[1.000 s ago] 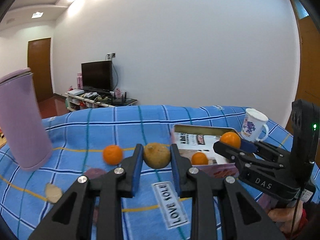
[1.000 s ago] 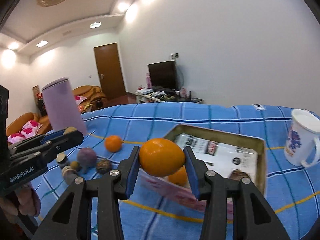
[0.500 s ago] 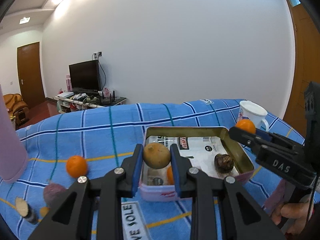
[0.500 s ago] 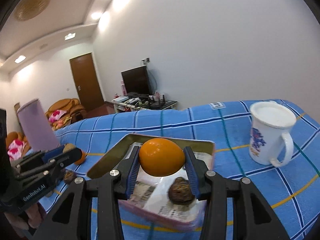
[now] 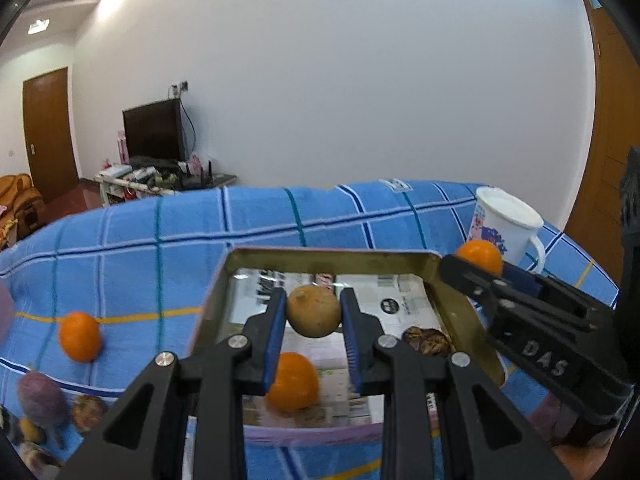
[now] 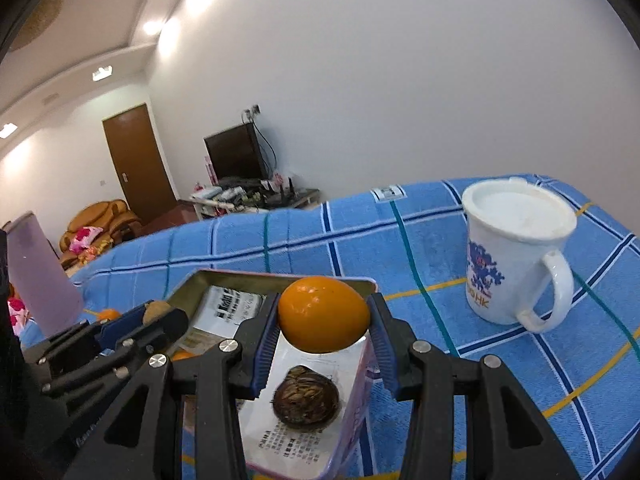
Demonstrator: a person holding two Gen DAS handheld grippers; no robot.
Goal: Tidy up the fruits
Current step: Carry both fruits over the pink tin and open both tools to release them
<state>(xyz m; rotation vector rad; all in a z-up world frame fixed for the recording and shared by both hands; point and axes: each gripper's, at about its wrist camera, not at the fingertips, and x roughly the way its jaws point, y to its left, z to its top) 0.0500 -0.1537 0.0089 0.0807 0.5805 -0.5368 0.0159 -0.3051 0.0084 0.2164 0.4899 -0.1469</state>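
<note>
My left gripper (image 5: 313,322) is shut on a small tan round fruit (image 5: 313,311) and holds it above the metal tin (image 5: 332,258), which is lined with printed paper. In the tin lie an orange (image 5: 292,381) and a dark brown wrinkled fruit (image 5: 426,340). My right gripper (image 6: 323,318) is shut on an orange fruit (image 6: 323,314) over the tin's right part (image 6: 288,278), above the brown fruit (image 6: 306,400). In the left wrist view the right gripper (image 5: 480,270) reaches in from the right with its orange (image 5: 479,255). The left gripper (image 6: 154,314) shows at the left of the right wrist view.
A white mug (image 6: 514,256) stands right of the tin on the blue checked cloth (image 5: 140,248). Left of the tin lie a loose orange (image 5: 79,336), a purple fruit (image 5: 40,398) and several smaller pieces. A tall lilac cup (image 6: 40,276) stands at the far left.
Both grippers have moved right and forward with their fruits and now hang over the tin. The lilac cup and loose fruits have slid to the left of both views.
</note>
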